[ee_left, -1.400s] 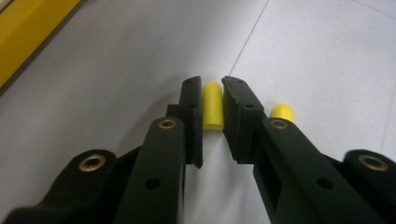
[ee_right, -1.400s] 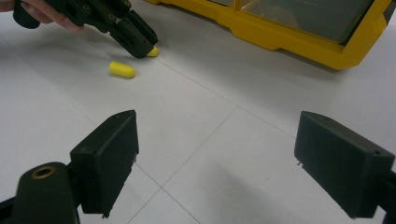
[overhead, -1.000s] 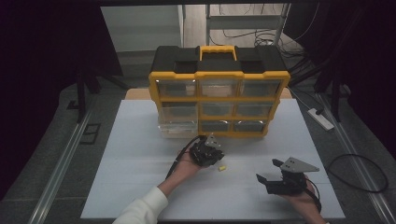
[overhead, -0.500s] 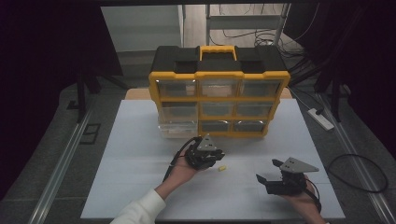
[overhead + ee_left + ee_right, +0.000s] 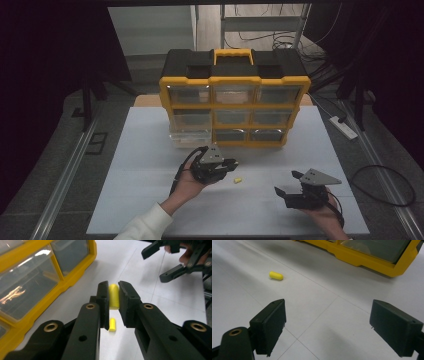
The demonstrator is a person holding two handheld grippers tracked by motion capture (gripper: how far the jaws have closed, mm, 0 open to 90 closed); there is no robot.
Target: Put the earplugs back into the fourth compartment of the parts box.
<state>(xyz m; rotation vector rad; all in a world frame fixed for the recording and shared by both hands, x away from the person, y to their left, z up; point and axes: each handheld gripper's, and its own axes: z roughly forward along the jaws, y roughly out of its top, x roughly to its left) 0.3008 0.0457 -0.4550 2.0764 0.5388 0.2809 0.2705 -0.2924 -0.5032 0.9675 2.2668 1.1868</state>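
White tabletop (image 5: 150, 200): the largest surface, faint seam lines across it; its front corners are cut off at the bottom of the high view.
Organiser (image 5: 235, 102): yellow frame, black top, yellow handle; nine clear drawers counted in three rows of three, at 12 o'clock from both hands. The bottom-left drawer (image 5: 190, 137) stands pulled out. No brand or writing can be read; drawer contents are too dim to make out.
Power strip (image 5: 343, 127): white, on the floor at 3 o'clock from the organiser, its details too small to tell.
Left gripper (image 5: 231, 165): one, black, held above the table, jaws drawn narrow and clamped on a yellow capsule (image 5: 114, 296), seen between the pads in the left gripper view.
Right gripper (image 5: 287, 184): one, black with a grey plate, at 4 o'clock from the left one and well apart; jaws spread wide, nothing between them; the hand beneath is partly cut off.
Capsules: two counted, both yellow. The second capsule (image 5: 238, 180) lies on the tabletop just below the left jaws, at 10 o'clock from the right gripper.
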